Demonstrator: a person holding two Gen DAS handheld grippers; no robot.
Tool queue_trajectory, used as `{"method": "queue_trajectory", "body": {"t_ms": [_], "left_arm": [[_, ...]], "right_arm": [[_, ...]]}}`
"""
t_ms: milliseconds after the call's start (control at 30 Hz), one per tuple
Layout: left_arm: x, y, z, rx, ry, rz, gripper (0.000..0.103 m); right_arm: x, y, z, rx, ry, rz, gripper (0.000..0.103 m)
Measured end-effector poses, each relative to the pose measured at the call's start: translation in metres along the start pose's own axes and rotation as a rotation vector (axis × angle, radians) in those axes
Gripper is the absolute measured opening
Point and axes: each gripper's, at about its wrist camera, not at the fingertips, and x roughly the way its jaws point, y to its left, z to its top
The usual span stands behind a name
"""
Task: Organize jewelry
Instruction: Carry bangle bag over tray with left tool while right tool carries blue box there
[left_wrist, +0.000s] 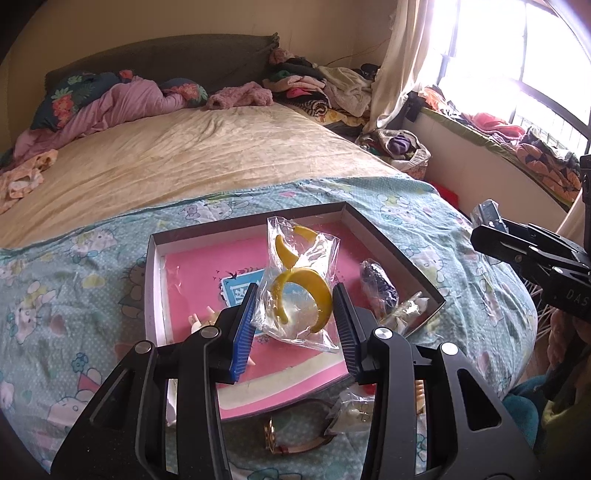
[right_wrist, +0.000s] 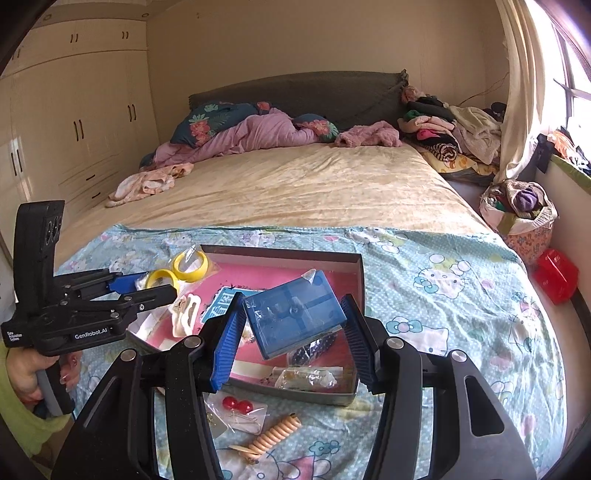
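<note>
We're maybe halfway: the box (left_wrist: 155, 266) on the near end of the bed already holds a few packets, but red earrings (right_wrist: 236, 404), a coil piece (right_wrist: 275, 434) and a watch (left_wrist: 273, 439) lie loose nearer us. Right gripper (right_wrist: 291, 328) is clamped on the blue case (right_wrist: 295, 314), left gripper (left_wrist: 295, 314) on the bagged yellow bangles (left_wrist: 299, 288), both over the box.

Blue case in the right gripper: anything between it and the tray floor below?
The blue case hangs over the tray. Beneath it lie a dark beaded piece and a clear packet; the pink floor further back is bare, with nothing visible in the way.
</note>
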Motion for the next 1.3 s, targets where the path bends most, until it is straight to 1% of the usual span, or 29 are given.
{"method": "queue_trajectory", "body": {"t_ms": [233,567,933,1300], "left_arm": [[0.023,0.005,-0.009,-0.018,0.045,0.010,0.032],[0.046,0.014,-0.020,-0.046,0.094,0.028,0.032],[0.052,0.016,-0.028,-0.056,0.112,0.033,0.032],[0.055,0.019,-0.029,-0.059,0.122,0.038,0.033]], "right_arm": [[0.015,-0.011,-0.003,0.039,0.020,-0.013,0.051],[0.041,-0.018,-0.014,0.038,0.069,-0.046,0.051],[0.080,-0.019,-0.030,0.029,0.156,-0.066,0.051],[0.100,-0.019,-0.029,0.019,0.186,-0.069,0.051]]}}
